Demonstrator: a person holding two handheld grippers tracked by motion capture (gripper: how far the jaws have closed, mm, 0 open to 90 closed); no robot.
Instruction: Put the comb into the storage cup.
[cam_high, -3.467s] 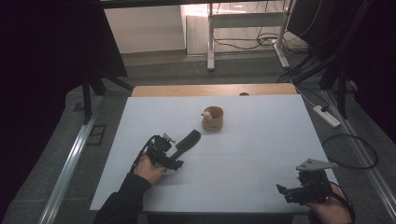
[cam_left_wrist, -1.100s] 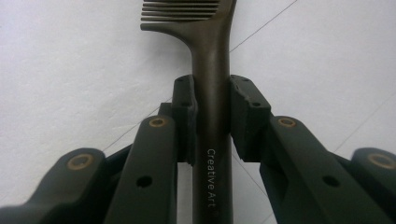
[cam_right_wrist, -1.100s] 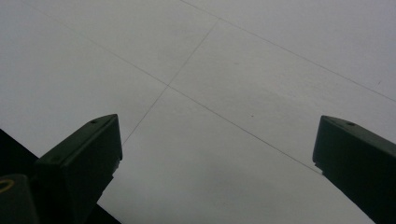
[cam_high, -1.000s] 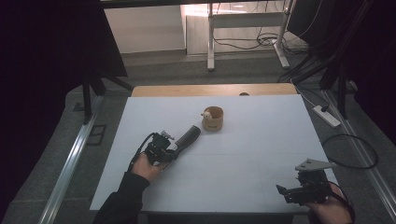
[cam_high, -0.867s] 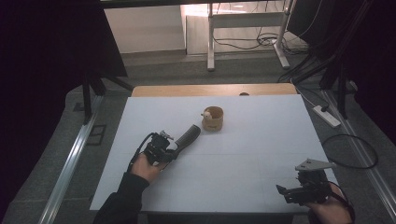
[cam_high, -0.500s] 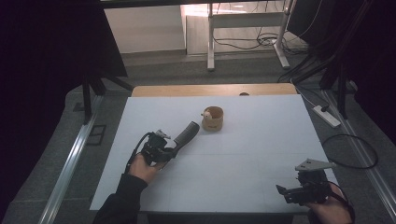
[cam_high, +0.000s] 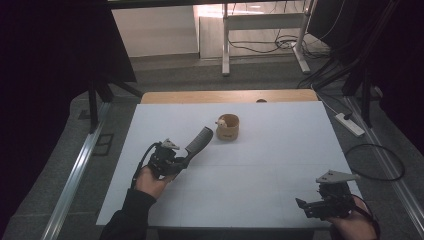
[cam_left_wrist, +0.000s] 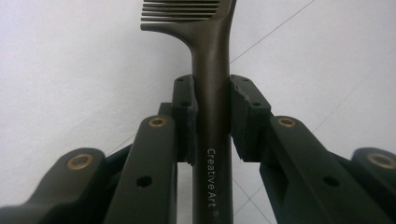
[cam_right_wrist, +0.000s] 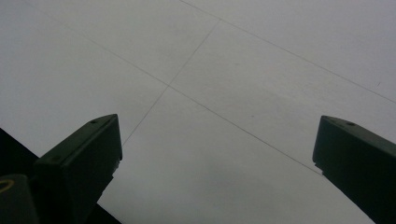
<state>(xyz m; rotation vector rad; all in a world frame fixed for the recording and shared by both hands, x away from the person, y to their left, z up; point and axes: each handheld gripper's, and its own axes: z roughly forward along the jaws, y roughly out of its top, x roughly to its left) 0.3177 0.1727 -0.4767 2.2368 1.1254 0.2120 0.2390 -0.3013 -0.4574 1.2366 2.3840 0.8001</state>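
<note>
High view — left gripper (cam_high: 186, 159) jaws clamped on comb (cam_high: 198, 140), now nearer wooden cup (cam_high: 228, 127); right gripper (cam_high: 305, 206) jaws wide, unmoved.

One comb (cam_high: 198, 139) lies left of centre on one white table (cam_high: 280, 165), and one small wooden cup (cam_high: 228, 127) stands just right of it, farther off. Two grippers: one at near left (cam_high: 172, 161), one at near right (cam_high: 320, 202).

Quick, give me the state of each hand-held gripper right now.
Left hand-held gripper: closed on the handle of the dark plastic comb.
Right hand-held gripper: open, holding nothing, over the white table.
</note>
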